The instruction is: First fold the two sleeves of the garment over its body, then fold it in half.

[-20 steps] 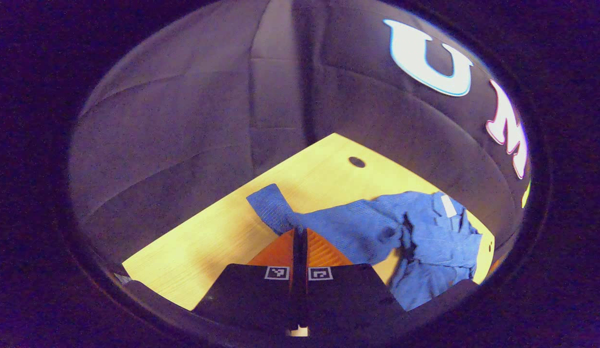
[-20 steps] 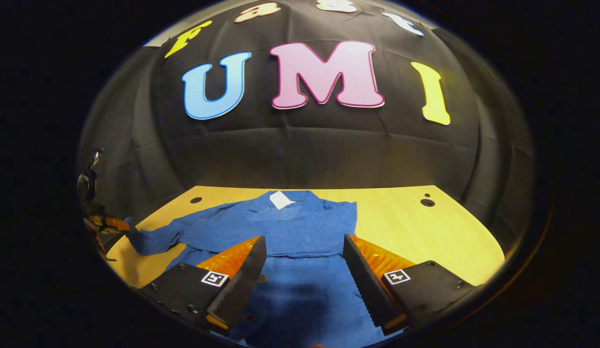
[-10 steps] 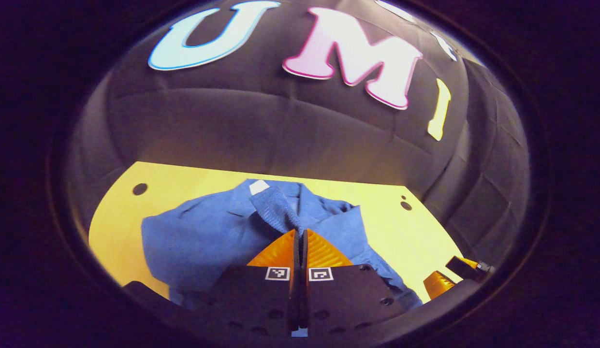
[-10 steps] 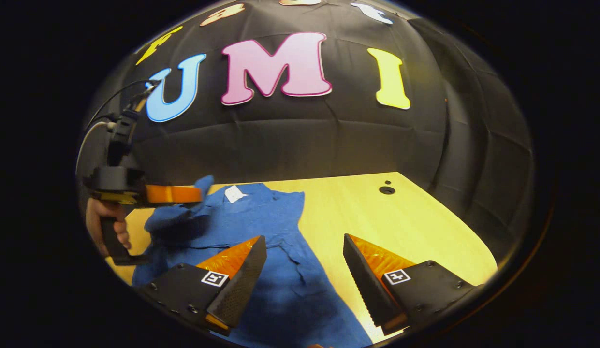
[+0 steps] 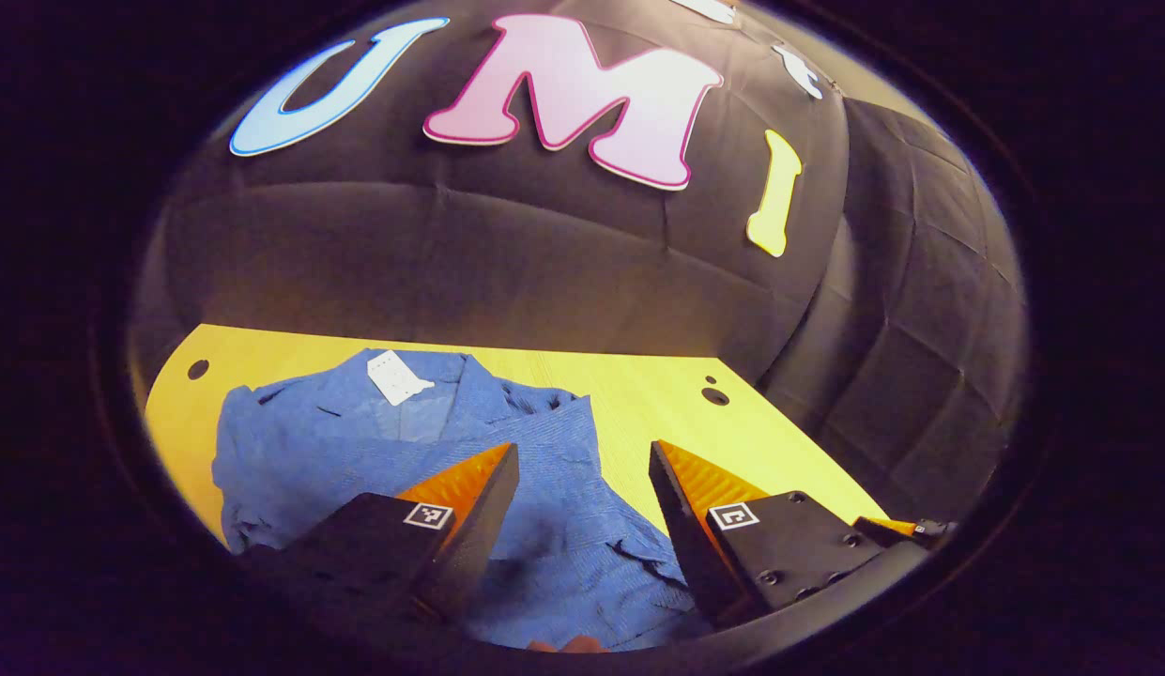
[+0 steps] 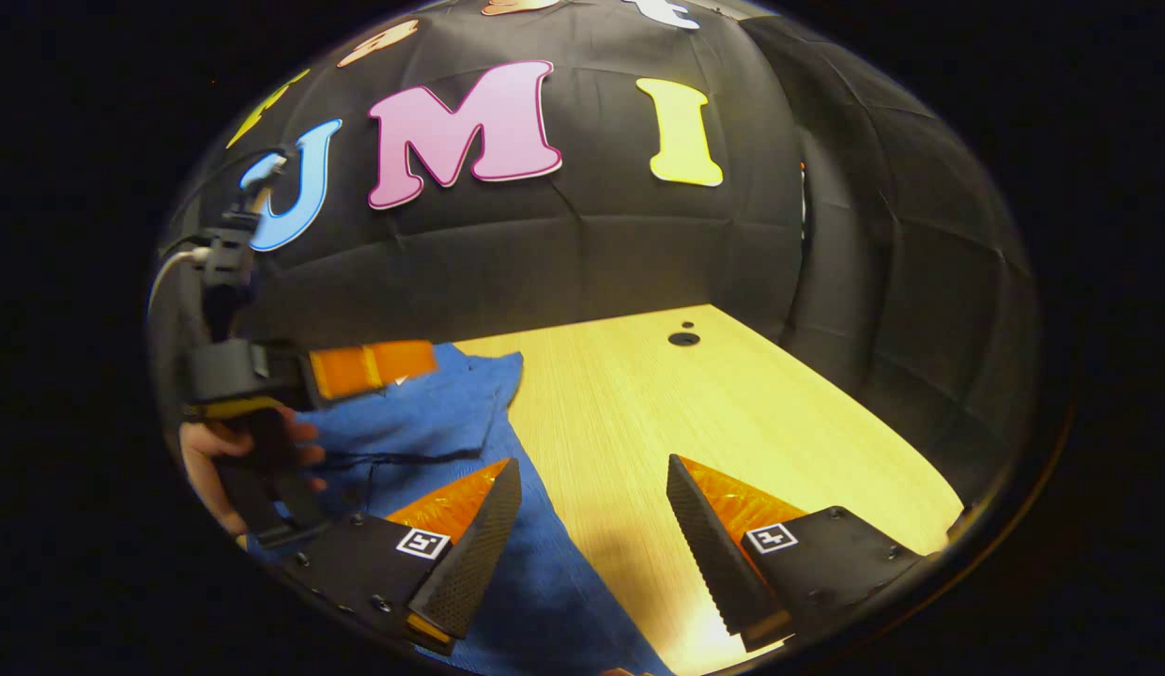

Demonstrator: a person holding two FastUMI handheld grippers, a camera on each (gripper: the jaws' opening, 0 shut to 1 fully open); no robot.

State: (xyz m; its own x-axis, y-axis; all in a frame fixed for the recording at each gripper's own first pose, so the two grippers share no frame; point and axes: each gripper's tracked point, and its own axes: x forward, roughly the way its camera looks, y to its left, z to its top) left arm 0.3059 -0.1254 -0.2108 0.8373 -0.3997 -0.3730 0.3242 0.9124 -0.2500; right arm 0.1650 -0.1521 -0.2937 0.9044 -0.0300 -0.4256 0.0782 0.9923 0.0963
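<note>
Blue shirt (image 5: 357, 441) lies on the wooden table (image 5: 657, 394), collar and white tag (image 5: 394, 377) toward the booth wall, sleeve now draped across the body. My left gripper (image 5: 582, 493) hovers just above the cloth, jaws spread wide, nothing held. Right gripper (image 6: 591, 512) also gapes empty, straddling the shirt's right edge and bare table.

Risk, imo: the dropped sleeve sits loose and rumpled. If I drag a finger through the fabric on the way out, it'll pull the fold back open. Same w/ the right side: a shallow pinch at that edge could lift the body layer too.

Vs half a sec ago: left jaws were clamped on the sleeve cuff, carrying it over; now they've let go. Right view has swung further toward bare table.
</note>
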